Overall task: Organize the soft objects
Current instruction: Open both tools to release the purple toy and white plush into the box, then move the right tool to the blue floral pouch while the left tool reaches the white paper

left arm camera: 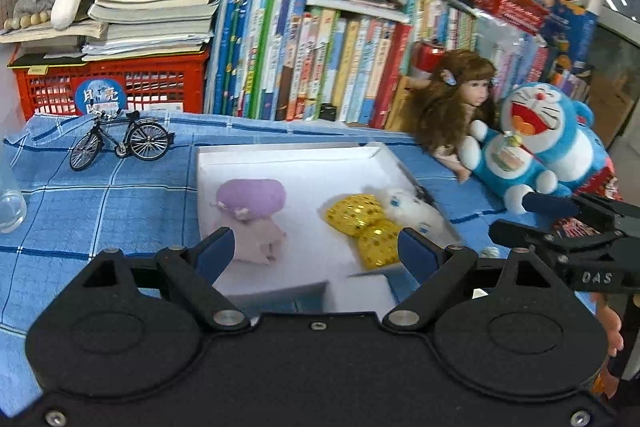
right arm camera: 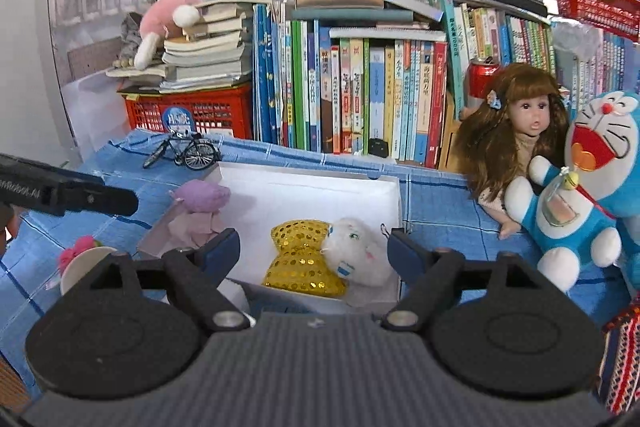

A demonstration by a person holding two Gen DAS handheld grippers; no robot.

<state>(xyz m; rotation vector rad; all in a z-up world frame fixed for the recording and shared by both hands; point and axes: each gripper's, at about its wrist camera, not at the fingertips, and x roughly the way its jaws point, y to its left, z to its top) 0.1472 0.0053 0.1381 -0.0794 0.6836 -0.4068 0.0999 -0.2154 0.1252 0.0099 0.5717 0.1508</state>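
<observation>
Three soft toys sit in your white box (left arm camera: 288, 157); both tools hang empty.
Left to right: one purple-haired doll (left arm camera: 252, 215), one gold sequin cushion (left arm camera: 364, 229), one white plush (left arm camera: 412, 209). Left tool (left arm camera: 316, 251) and right tool (right arm camera: 314, 247) stand apart above the blue-clothed worktop (left arm camera: 100, 203).

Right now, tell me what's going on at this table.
A person is sorting soft toys into a white box on the blue cloth. A purple-haired doll, a gold sequin bow and a white plush lie inside. The left gripper and right gripper both hang open and empty above the box. A blue cat plush and a brown-haired doll sit outside it.
</observation>
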